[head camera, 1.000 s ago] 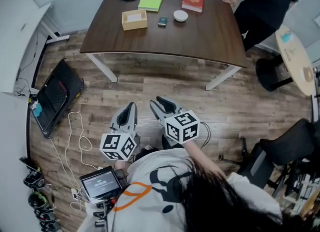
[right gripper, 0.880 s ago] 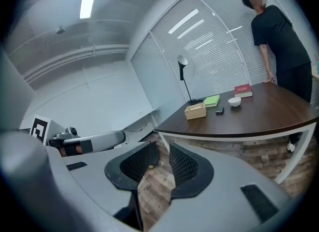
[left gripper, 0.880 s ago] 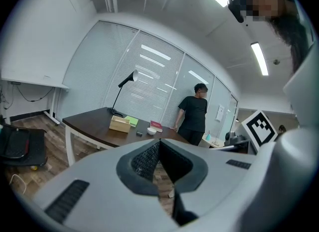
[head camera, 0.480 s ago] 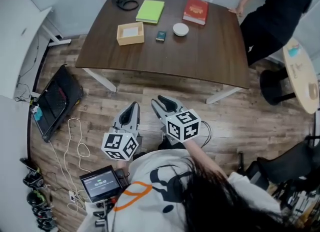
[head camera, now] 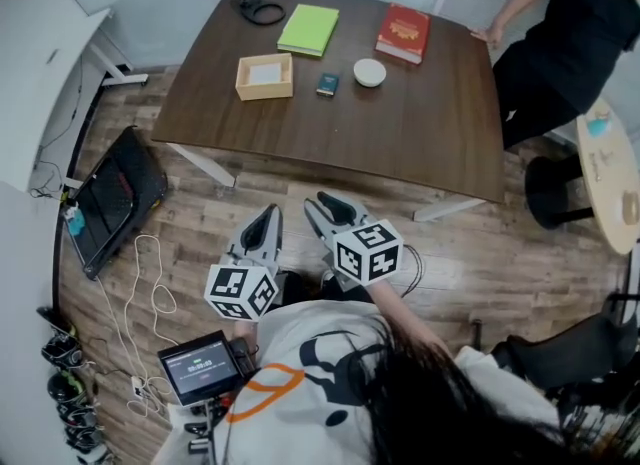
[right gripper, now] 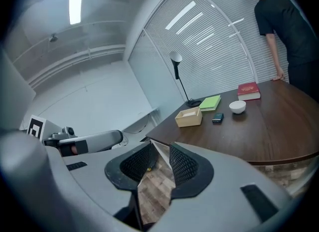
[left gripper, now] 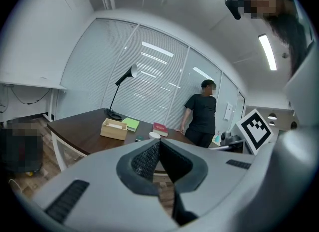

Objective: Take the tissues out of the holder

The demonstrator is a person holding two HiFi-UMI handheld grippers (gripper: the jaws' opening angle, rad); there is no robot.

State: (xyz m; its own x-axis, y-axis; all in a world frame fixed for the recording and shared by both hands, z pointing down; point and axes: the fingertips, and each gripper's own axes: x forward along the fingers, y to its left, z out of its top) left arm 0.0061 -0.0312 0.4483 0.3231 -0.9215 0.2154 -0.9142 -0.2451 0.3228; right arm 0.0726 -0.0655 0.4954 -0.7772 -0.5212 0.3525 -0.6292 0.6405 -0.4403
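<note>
Table (head camera: 400,123) closer now, holder (head camera: 264,92) contents indistinct — bystander (head camera: 560,43) partly cropped

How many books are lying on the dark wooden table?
2. The green book lies at the far edge of the table, beyond the wooden box. The red book lies to its right, behind the white bowl. No others show.

The premises were an office meeting room. A large dark brown wooden table on white legs (head camera: 400,123) stood on wood-plank flooring (head camera: 300,183). It carried a black long-armed desk lamp (left gripper: 131,71), a lime-green notebook (head camera: 309,29) and a red hardback book (head camera: 403,33). White slatted blinds along glazed partition walls (left gripper: 149,91), a ceiling strip light (left gripper: 267,51) and a black office chair (head camera: 545,353) were noted.
</note>
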